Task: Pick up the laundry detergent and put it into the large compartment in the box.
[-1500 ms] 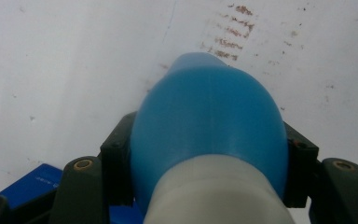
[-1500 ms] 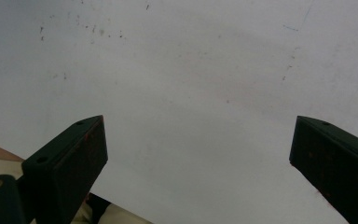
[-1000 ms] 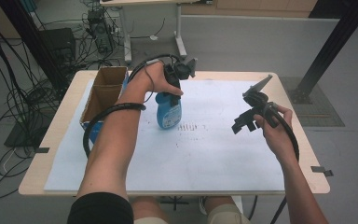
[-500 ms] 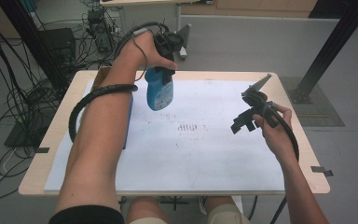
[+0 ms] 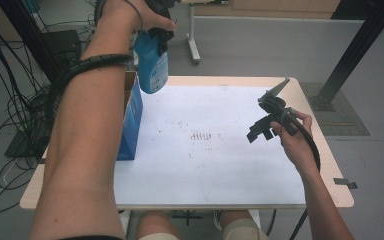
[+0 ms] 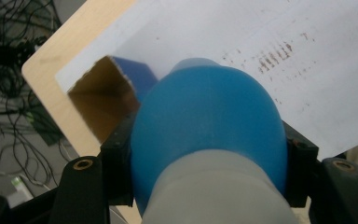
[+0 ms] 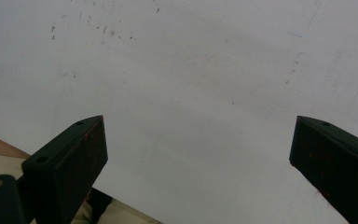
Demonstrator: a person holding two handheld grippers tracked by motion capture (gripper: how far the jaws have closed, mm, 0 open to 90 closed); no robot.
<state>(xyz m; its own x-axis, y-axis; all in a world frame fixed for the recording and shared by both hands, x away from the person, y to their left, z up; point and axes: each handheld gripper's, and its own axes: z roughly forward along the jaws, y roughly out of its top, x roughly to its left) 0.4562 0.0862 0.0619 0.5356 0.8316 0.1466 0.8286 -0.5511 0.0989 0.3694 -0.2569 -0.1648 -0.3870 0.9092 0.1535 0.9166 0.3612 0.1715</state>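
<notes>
I have the left gripper (image 5: pixel 156 22) pinching a smooth, rounded blue plastic bottle (image 5: pixel 151 64) by its pale neck, jaws pressed on both sides; it hangs in the air above the table's far-left corner, over an open cardboard box (image 5: pixel 130 117) with blue sides; my right gripper (image 5: pixel 261 131) hovers with jaws spread wide near the right edge; the white sheet (image 5: pixel 220 165) on the wooden table (image 5: pixel 325 155) is matte, faintly speckled, with open room across its middle.
</notes>
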